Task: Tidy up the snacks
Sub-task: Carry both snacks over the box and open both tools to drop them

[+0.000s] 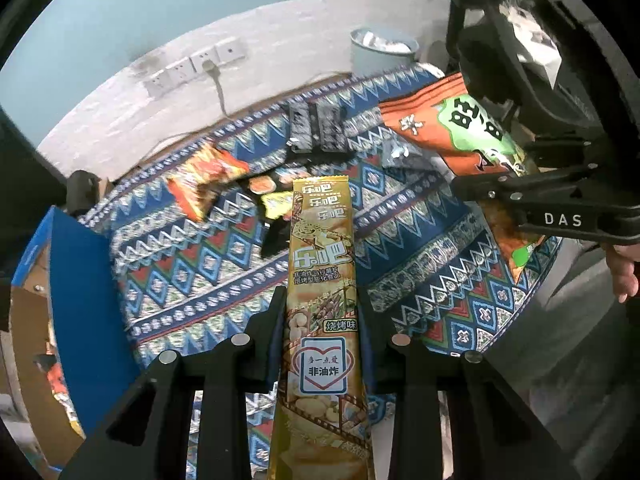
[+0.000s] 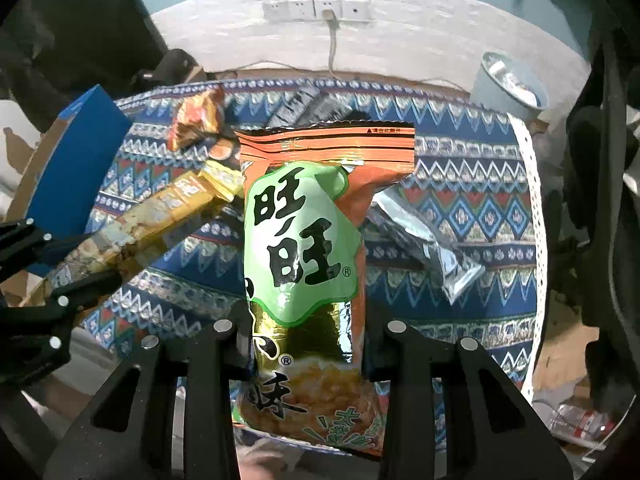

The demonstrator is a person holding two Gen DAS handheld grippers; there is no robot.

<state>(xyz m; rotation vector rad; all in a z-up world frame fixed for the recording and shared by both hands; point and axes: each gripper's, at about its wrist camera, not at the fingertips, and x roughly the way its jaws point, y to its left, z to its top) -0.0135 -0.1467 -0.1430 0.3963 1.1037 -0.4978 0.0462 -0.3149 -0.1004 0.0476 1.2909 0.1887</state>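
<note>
While both tools are raised over the table [image 1: 192,280], each is clamped on a snack. The left gripper [image 1: 320,312] has its jaws closed against the sides of a long gold snack pack [image 1: 320,280], which stands upright between them and reaches forward over the patterned cloth [image 2: 460,208]. The right gripper [image 2: 304,332] grips an orange and green snack bag [image 2: 304,240] low on its body; the bag's sealed top edge points away from the camera. In the left view the same orange and green bag appears at upper right, pinched by the right tool, with part of a hand [image 1: 624,272] visible at the edge.

On the cloth lie further items: a small orange packet [image 1: 204,184] at the left rear, a dark foil packet [image 1: 316,128] near the far edge, and a silver foil packet [image 2: 424,240] to the right. A blue cardboard box [image 2: 76,168] stands at the table's left end. A pale bucket [image 2: 512,84] sits beyond the right rear corner. Wall sockets [image 2: 316,10] with one plugged cable are on the white wall behind.
</note>
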